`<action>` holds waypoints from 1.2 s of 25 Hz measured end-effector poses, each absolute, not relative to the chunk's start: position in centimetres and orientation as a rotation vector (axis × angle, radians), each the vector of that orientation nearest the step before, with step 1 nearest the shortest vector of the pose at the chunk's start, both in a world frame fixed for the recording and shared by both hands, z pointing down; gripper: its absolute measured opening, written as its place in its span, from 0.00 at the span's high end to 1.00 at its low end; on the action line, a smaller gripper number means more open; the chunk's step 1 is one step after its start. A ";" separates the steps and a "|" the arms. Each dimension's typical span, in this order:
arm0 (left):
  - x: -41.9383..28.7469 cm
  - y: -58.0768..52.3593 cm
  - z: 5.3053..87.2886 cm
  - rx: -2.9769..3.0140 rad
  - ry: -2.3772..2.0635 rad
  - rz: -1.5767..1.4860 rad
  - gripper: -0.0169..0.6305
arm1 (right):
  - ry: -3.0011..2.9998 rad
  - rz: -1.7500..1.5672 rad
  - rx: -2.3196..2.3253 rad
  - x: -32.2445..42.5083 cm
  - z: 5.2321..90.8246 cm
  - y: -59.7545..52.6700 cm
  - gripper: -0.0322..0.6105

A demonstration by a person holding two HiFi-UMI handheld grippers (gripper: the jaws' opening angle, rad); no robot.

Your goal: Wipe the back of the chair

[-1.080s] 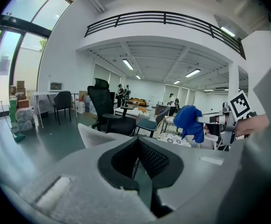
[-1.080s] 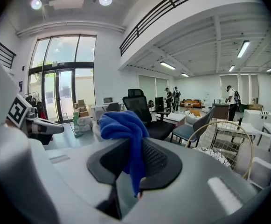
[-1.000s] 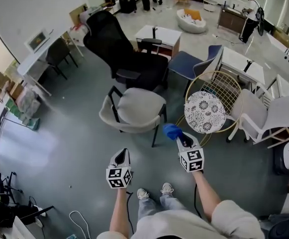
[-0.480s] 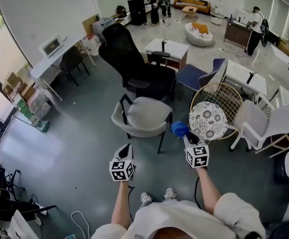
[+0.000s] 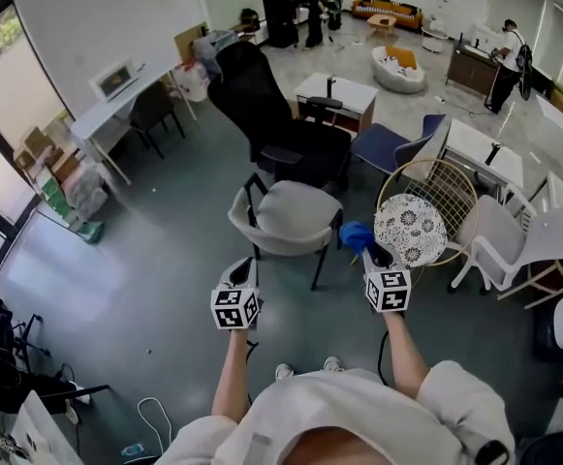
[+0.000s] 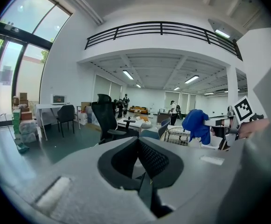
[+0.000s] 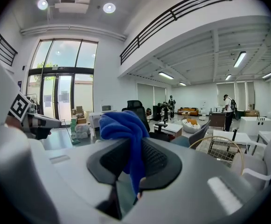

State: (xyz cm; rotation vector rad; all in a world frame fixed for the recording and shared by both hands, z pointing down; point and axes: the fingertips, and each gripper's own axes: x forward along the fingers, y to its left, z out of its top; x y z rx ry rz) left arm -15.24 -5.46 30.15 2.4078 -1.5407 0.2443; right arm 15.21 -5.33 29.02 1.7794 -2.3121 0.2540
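The right gripper (image 5: 369, 252) is clamped on a blue cloth (image 5: 356, 235). In the right gripper view its 2 jaws pinch a fold of the cloth (image 7: 123, 127) low between the pads, with almost no gap, and the rest bunches up above the right gripper (image 7: 133, 158) and droops over its tips.

The left gripper (image 5: 246, 263) holds nothing. In the left gripper view the jaws of the left gripper (image 6: 138, 147) meet in 1 line, with only the room beyond them. The cloth (image 6: 195, 124) shows there off to the right, ahead of the right gripper (image 6: 228, 125).

Both grippers are held out at about the same height, well apart, the left one over bare floor (image 5: 145, 260).

The grey chair (image 5: 286, 216) stands just ahead of them, nearer the right gripper. From the head view the cloth sits just beside the chair's right edge. Whether it touches cannot be told, and neither gripper view shows this chair.

Behind it is a tall black chair (image 5: 262, 105), also seen past the cloth in the right gripper view (image 7: 136, 107). A wire chair (image 5: 436, 197) with a patterned round cushion stands to the right, near the right gripper.
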 end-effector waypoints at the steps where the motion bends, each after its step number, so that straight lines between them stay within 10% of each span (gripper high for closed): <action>1: -15.4 -5.3 30.0 2.410 -1.541 0.241 0.97 | -2.315 0.249 1.776 14.9 28.9 -5.1 0.84; 30: -16.1 -5.1 30.3 2.431 -1.509 0.229 0.97 | -2.278 0.273 1.798 13.4 29.6 -3.9 0.84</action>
